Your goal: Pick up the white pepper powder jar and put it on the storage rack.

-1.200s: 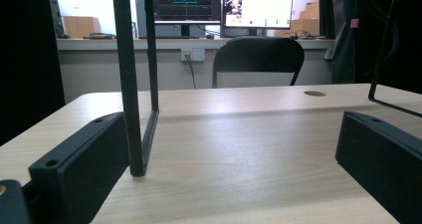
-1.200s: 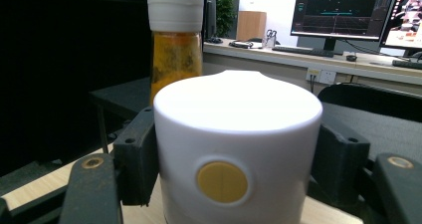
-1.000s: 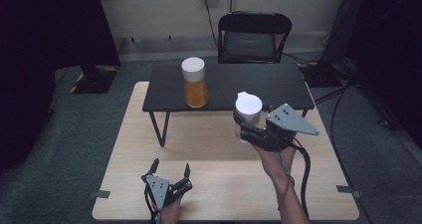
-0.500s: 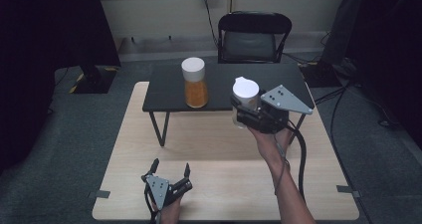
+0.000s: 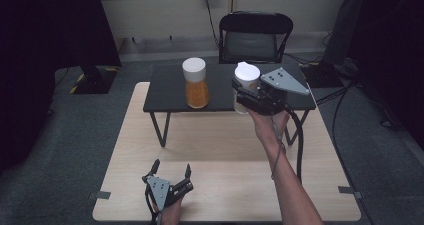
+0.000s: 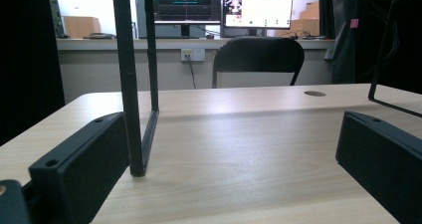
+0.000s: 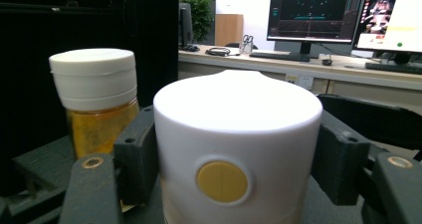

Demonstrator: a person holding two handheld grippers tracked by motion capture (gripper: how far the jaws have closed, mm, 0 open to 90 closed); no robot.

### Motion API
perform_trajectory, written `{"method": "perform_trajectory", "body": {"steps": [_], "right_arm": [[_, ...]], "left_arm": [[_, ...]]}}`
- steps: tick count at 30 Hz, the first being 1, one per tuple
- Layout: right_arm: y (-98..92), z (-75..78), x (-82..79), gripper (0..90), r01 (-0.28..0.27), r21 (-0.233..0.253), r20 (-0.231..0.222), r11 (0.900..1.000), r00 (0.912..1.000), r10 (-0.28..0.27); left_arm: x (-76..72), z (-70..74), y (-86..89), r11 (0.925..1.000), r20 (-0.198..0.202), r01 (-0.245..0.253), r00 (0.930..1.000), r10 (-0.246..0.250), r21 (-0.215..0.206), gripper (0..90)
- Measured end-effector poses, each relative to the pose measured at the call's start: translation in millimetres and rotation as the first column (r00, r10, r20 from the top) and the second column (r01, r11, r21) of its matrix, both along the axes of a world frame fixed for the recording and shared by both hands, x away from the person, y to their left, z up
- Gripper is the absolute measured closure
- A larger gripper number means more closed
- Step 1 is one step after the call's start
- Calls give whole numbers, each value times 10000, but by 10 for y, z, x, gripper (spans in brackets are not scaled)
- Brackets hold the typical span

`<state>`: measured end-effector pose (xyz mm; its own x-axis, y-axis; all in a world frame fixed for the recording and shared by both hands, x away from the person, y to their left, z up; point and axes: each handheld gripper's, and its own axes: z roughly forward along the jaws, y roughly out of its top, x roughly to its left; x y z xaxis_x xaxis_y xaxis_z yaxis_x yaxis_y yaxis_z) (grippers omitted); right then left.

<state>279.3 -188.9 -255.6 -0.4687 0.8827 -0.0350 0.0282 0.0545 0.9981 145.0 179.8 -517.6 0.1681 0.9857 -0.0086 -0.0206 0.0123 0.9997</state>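
Nearest the person, the left gripper (image 5: 169,177) is resting low on the light wooden desk (image 5: 220,150), its jaws standing wide apart and holding nothing, with a leg of the black riser shelf (image 5: 165,92) showing between them in the left gripper view. Farther out, the right gripper (image 5: 248,96) is holding a white-lidded container (image 7: 236,149), its 2 jaws pressing on opposite sides of the round body just under the lid, above the front edge of the riser shelf. The container looks like rigid, smooth plastic, probably light but slippery, so a firm mid-body hold seems wise. Beyond it, a lidded jar of amber granules (image 5: 195,82) is standing upright on the riser shelf, well apart from the container.
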Motion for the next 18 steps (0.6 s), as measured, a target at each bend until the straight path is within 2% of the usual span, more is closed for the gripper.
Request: {"method": "perform_trajectory", "body": {"steps": [8, 13, 18], "right_arm": [[99, 6, 168, 303, 295, -240, 28, 9993, 9996, -295], [146, -32, 280, 303, 371, -138, -74, 9992, 9993, -372], [162, -44, 299, 303, 380, -132, -89, 9992, 9992, -381]], "left_arm": [[0, 0, 0, 10000, 3, -1, 10000, 1, 8, 1], [0, -1, 0, 10000, 5, -1, 10000, 1, 7, 1], [1, -1, 0, 10000, 7, 1, 10000, -1, 4, 1]]}}
